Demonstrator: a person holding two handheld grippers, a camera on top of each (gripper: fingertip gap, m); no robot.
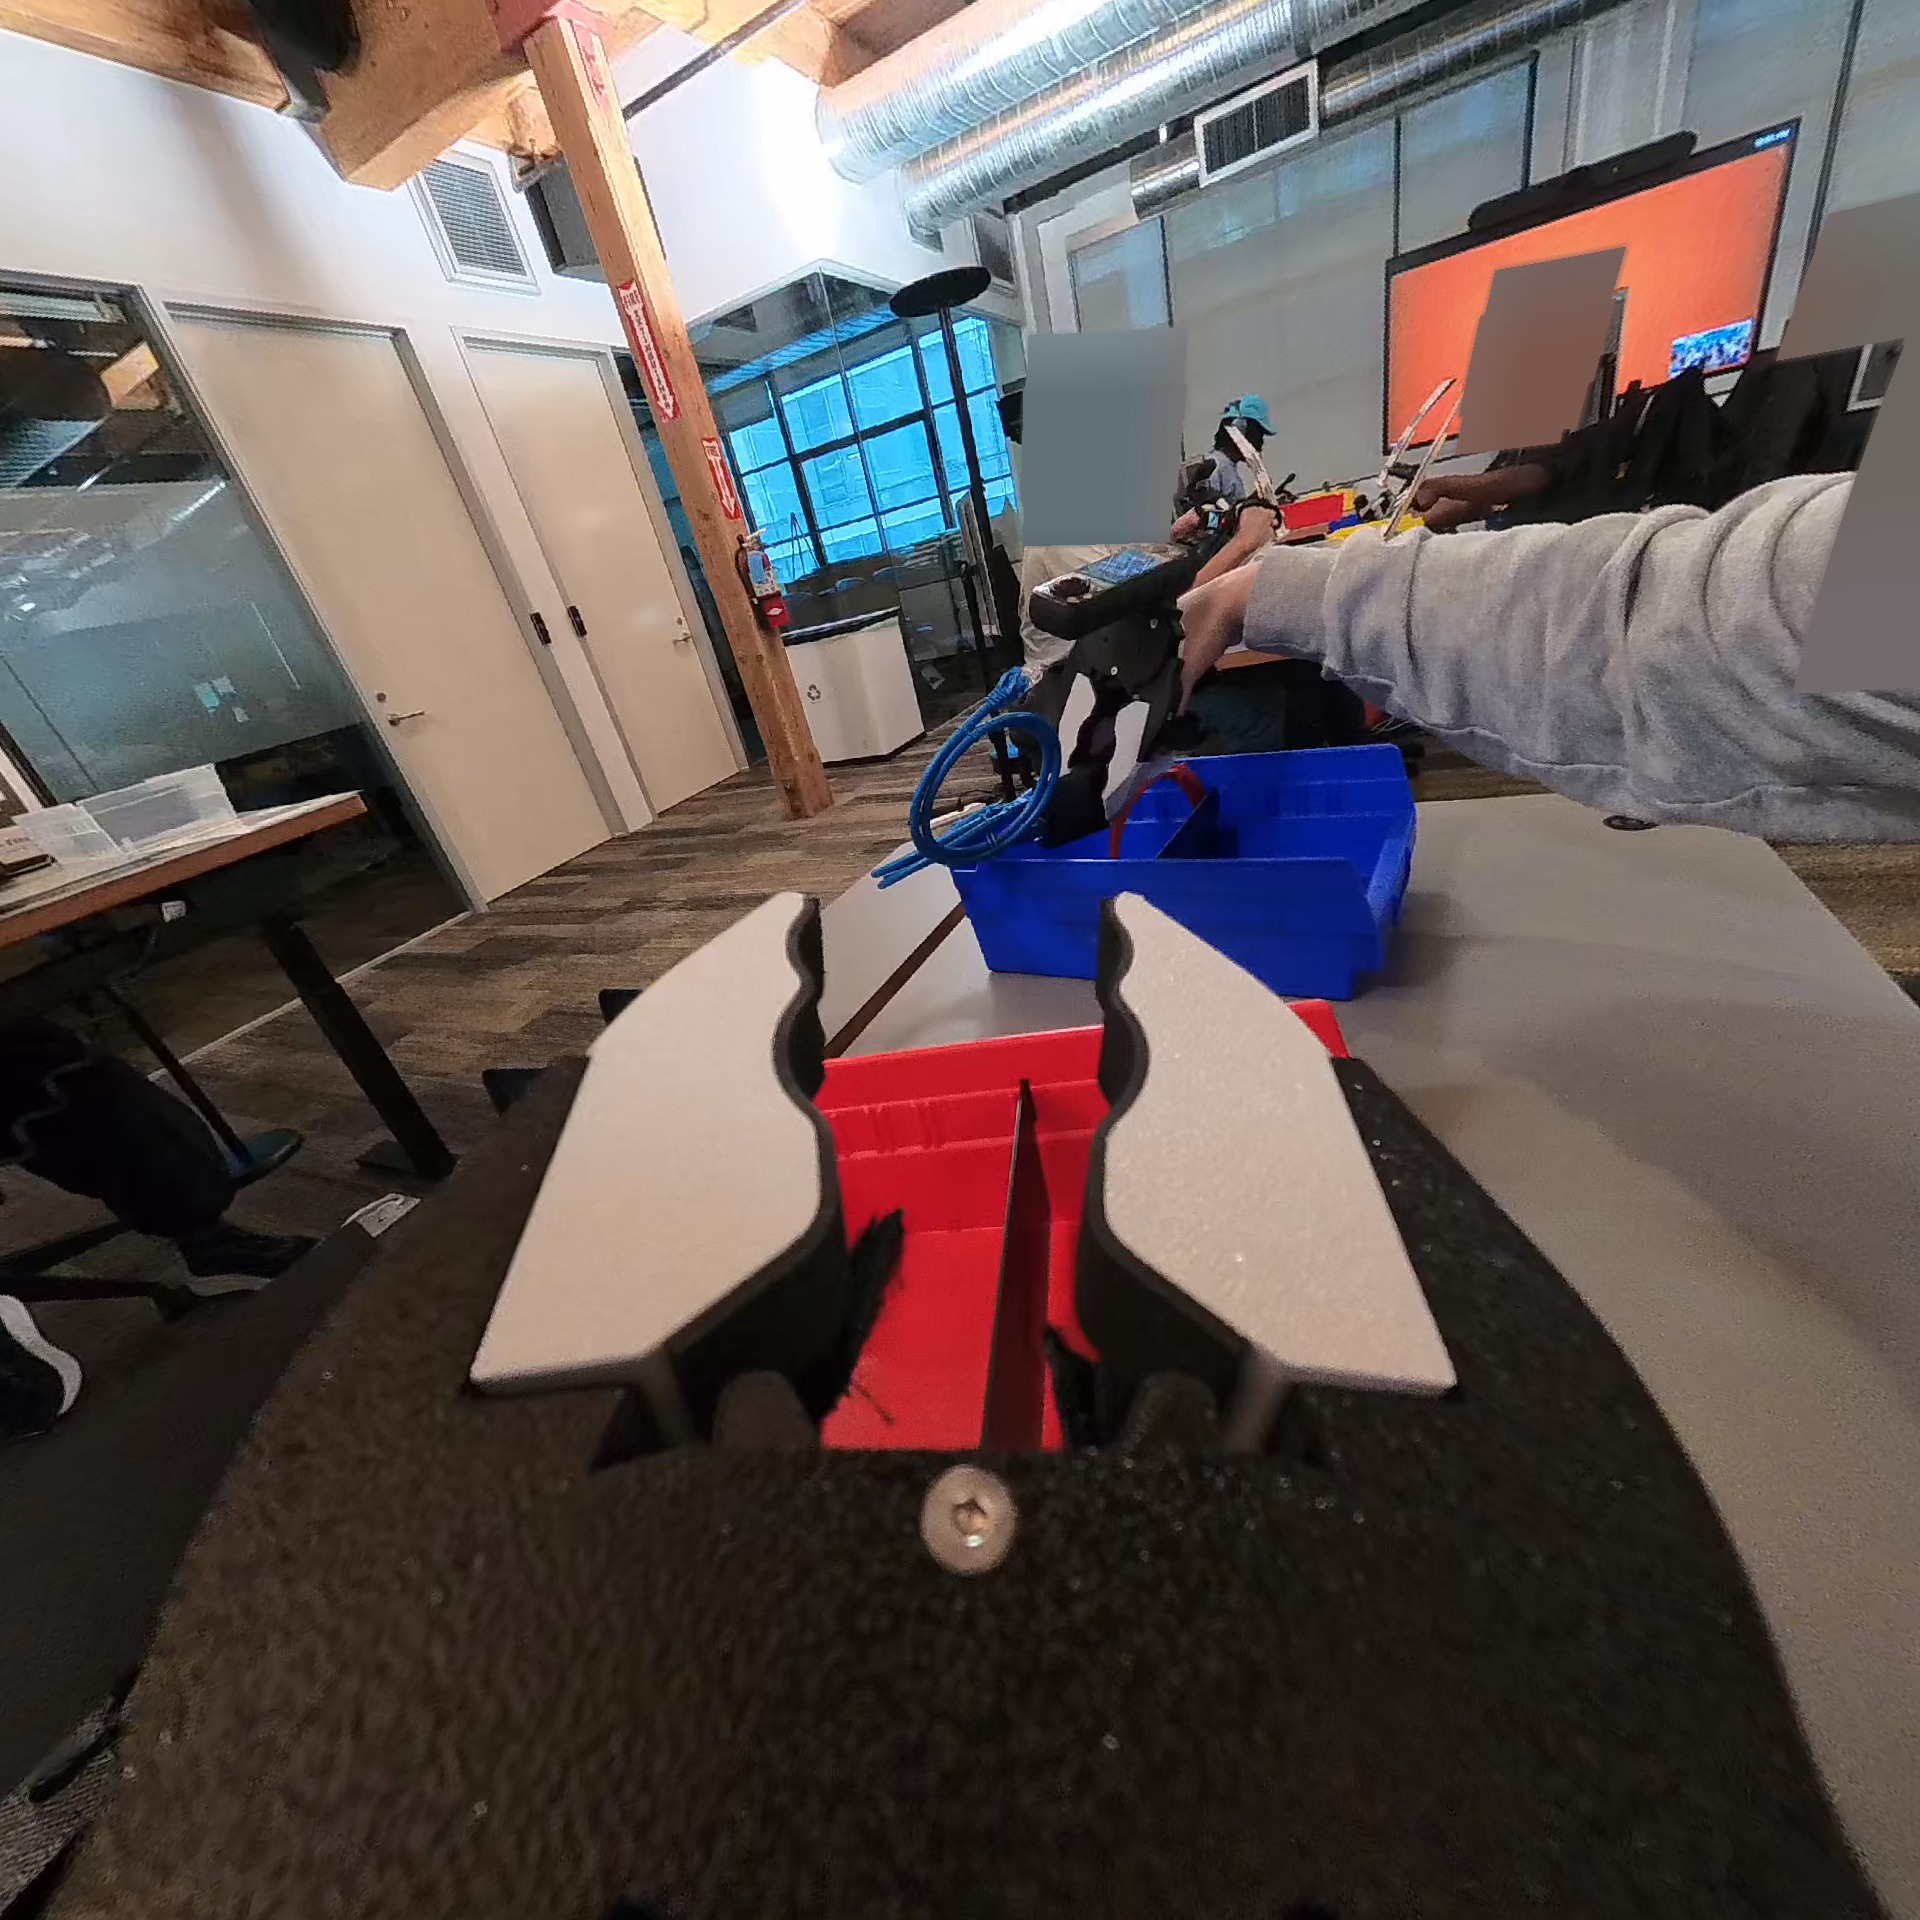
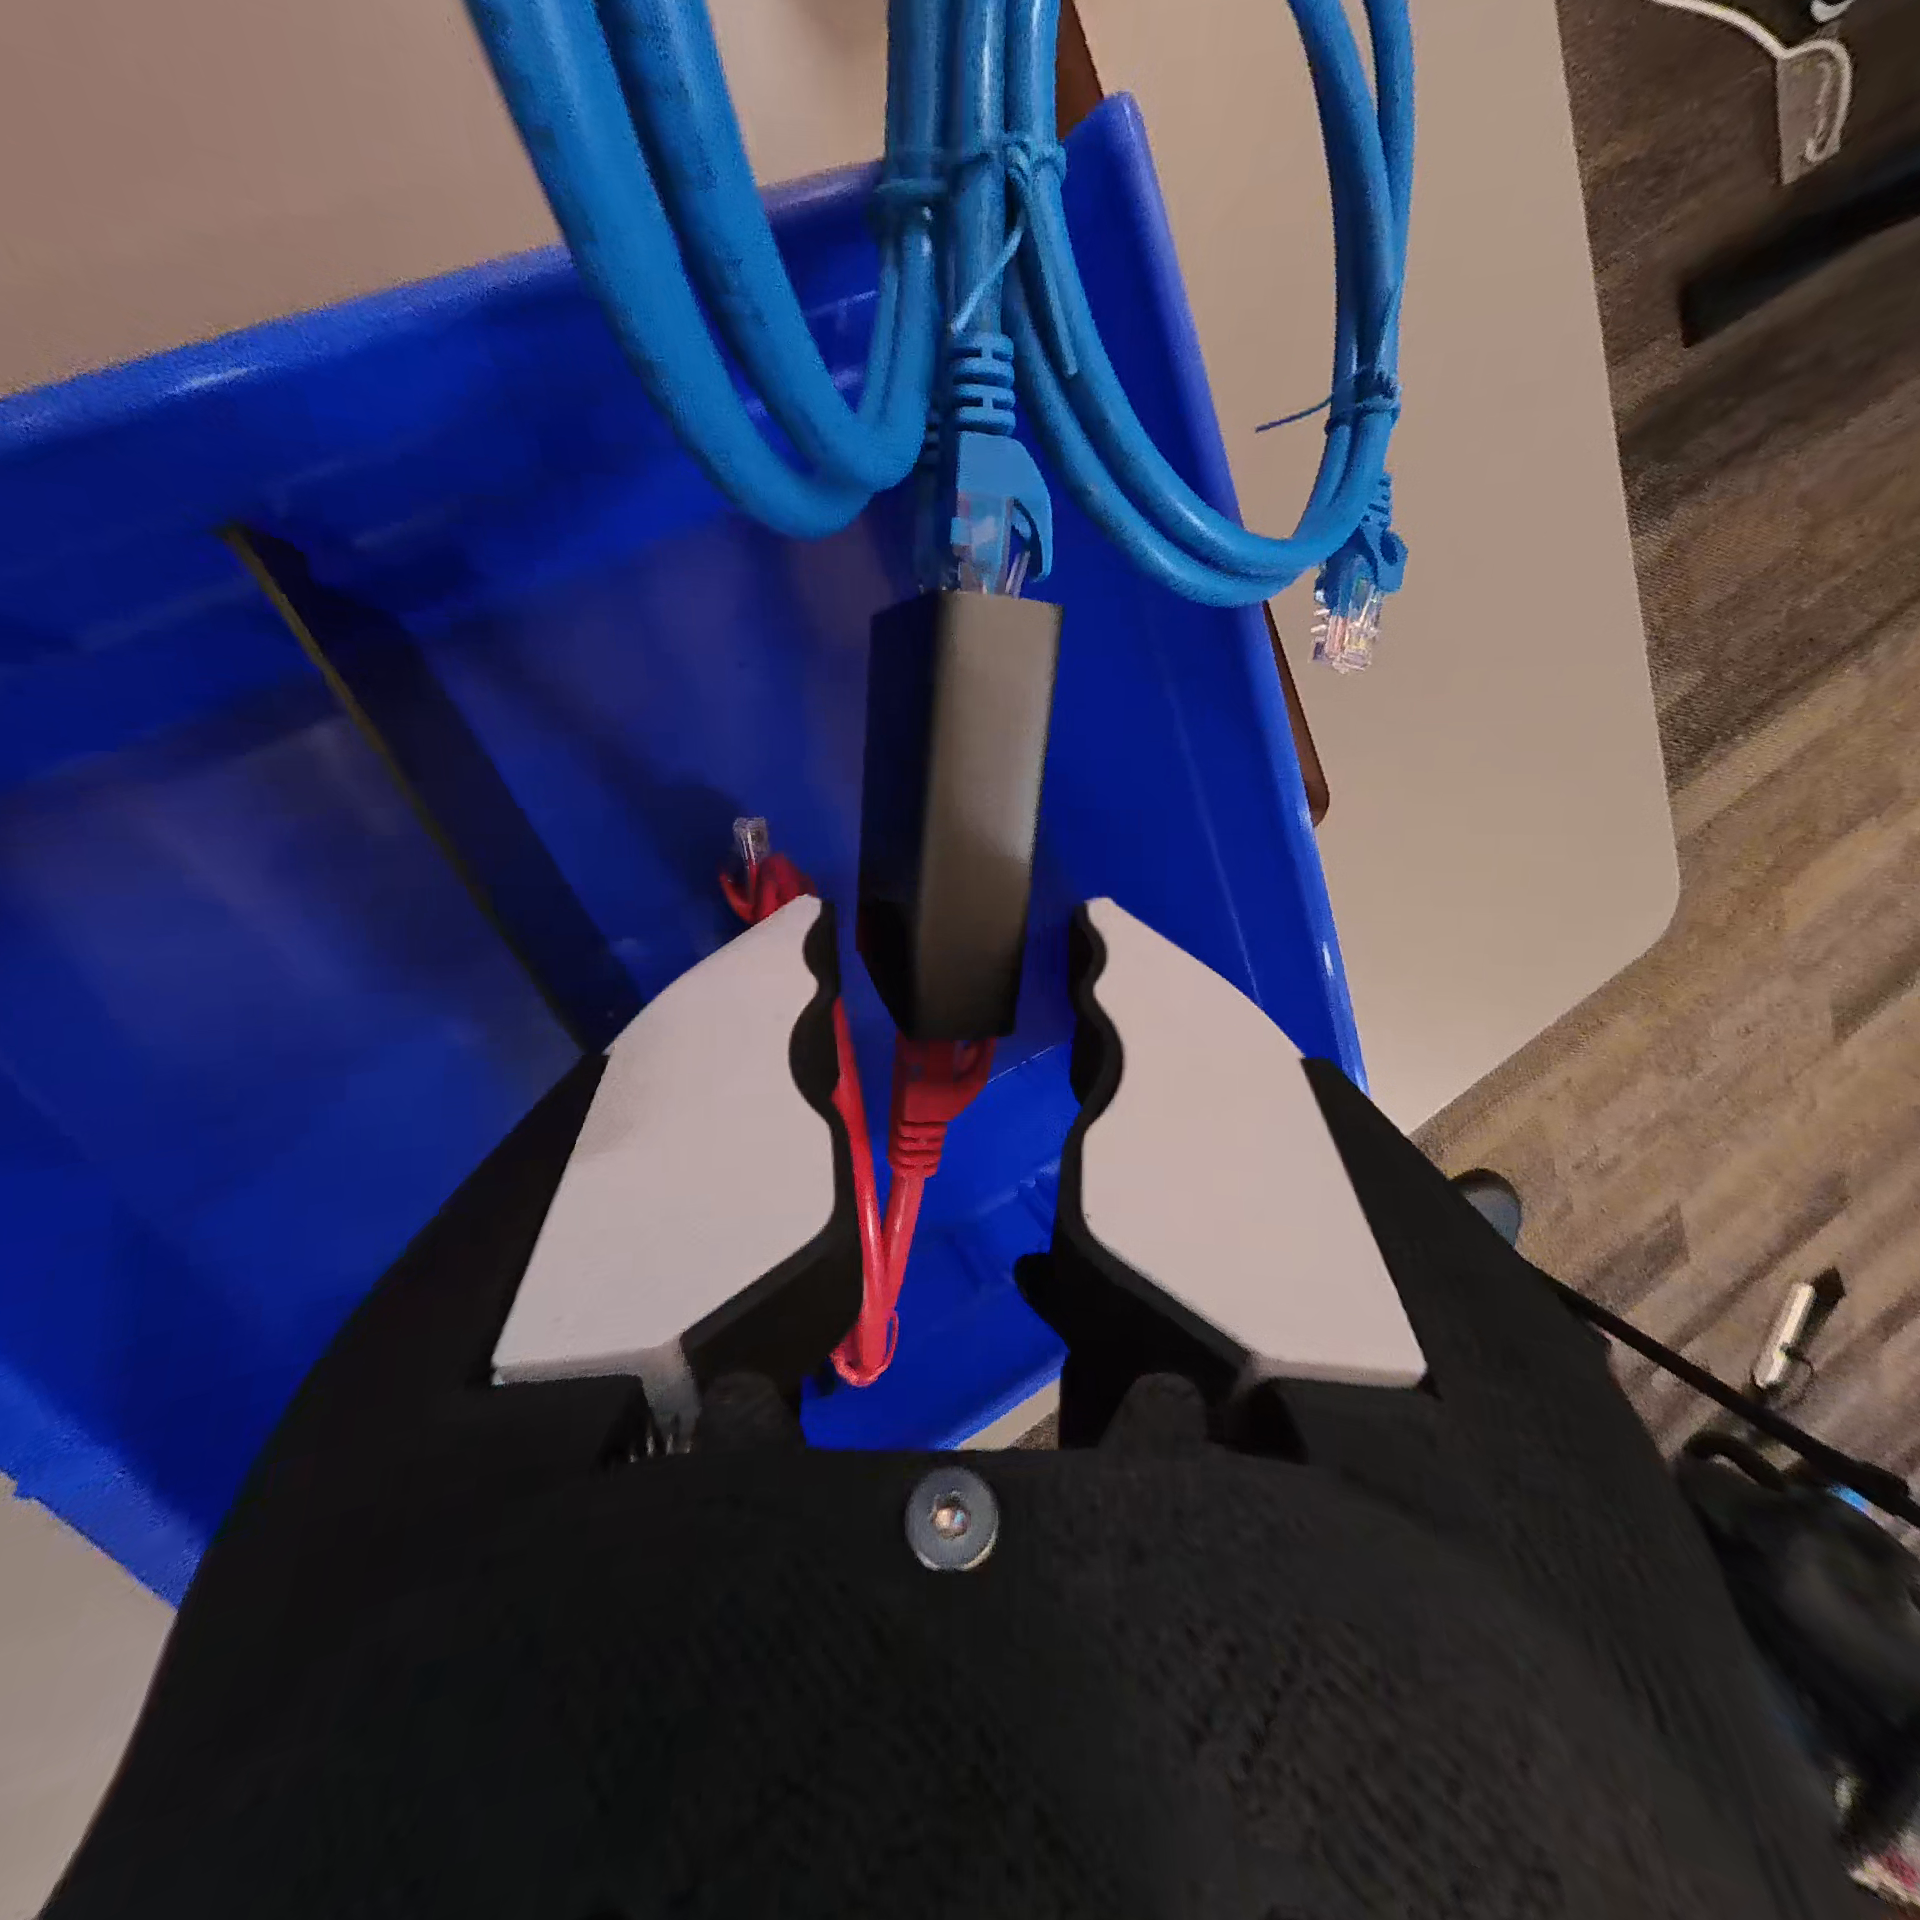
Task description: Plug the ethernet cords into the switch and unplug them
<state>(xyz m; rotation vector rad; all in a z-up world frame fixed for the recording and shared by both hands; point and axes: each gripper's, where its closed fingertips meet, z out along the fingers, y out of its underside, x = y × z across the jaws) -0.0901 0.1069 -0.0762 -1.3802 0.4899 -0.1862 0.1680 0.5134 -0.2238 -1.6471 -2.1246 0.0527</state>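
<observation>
The left gripper (image 1: 961,940), black-bodied with pale grey finger plates, hung over a red plastic bin (image 1: 951,1164) on the grey tabletop (image 1: 1621,1091). Its jaws stood apart with nothing between them; through the gap showed the bin's ribbed floor and a thin black divider (image 1: 1013,1262) running down the middle.

Farther along the same table sat a blue plastic bin (image 1: 1195,920), also split by a dark divider (image 2: 416,769). The right gripper (image 2: 951,920) was tipped down over its near corner, carried by a person's hand (image 1: 1210,623) at the end of a grey sleeve (image 1: 1558,644). Its fingers (image 2: 707,1091) were spread wide. Between and just beyond the tips lay a small black rectangular coupler (image 2: 956,821), with clear space on either side, so the jaws were not clamping it. Whether a finger brushed it, I could not tell.

A coiled blue network cable (image 2: 935,312), bound with ties, was plugged into the coupler's far end and looped out over the bin's rim, one loose plug (image 2: 1351,613) dangling over the table. A thin red network cable (image 2: 904,1132) was plugged into the near end and doubled back inside the bin, its other clear-tipped plug (image 2: 750,842) lying beside the left finger.

Across the room an orange wall screen (image 1: 1579,301) glowed behind other people at another table.
</observation>
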